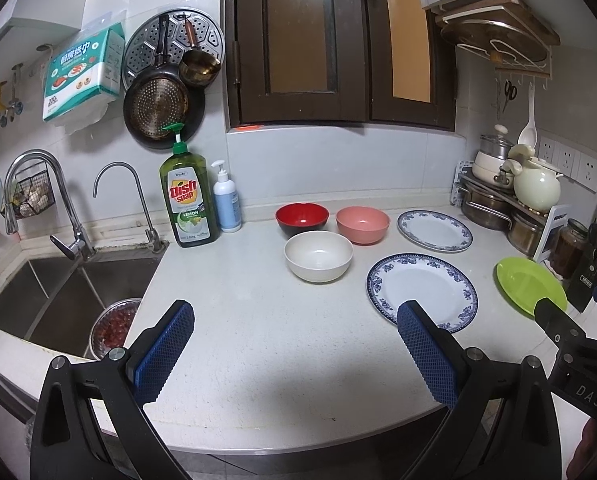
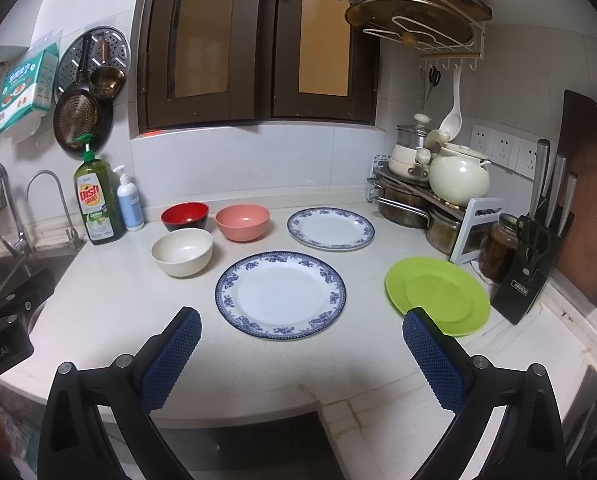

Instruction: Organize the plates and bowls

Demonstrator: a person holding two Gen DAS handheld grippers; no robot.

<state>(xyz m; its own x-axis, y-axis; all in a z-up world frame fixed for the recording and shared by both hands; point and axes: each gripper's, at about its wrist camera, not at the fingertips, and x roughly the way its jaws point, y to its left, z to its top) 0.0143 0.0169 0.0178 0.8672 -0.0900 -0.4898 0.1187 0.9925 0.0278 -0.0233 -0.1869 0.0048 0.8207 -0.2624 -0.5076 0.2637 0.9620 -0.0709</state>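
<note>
Both grippers were spread wide w/ nothing between the pads: left gripper (image 1: 294, 344) hung over the bare front of the counter (image 1: 258, 340), right gripper (image 2: 302, 350) just short of the near blue-rimmed plate (image 2: 280, 295), taken as landmark

Outward from that plate: white bowl (image 2: 182, 252) just to its left, pink bowl (image 2: 242, 222) behind it, red-and-black bowl (image 2: 185, 216) behind-left next to the pink one; 2nd blue-rimmed plate (image 2: 331, 228) behind and a bit right, green plate (image 2: 438, 296) to the right, near the knife block (image 2: 528, 276). Nothing stacked yet, so the job looked unstarted

Risks, as a guess: plates lay flat on the counter, so a pad had to get under a rim; pressing down on the edge instead could've tipped or skidded the plate. Glazed china prob slippery in a rim pinch, could've swung and dropped. Green plate sat close to the knife block and the jar (image 2: 498, 248), so a wide approach may have knocked them. Bowls were bunched close, so grabbing one could've shoved its neighbour
</note>
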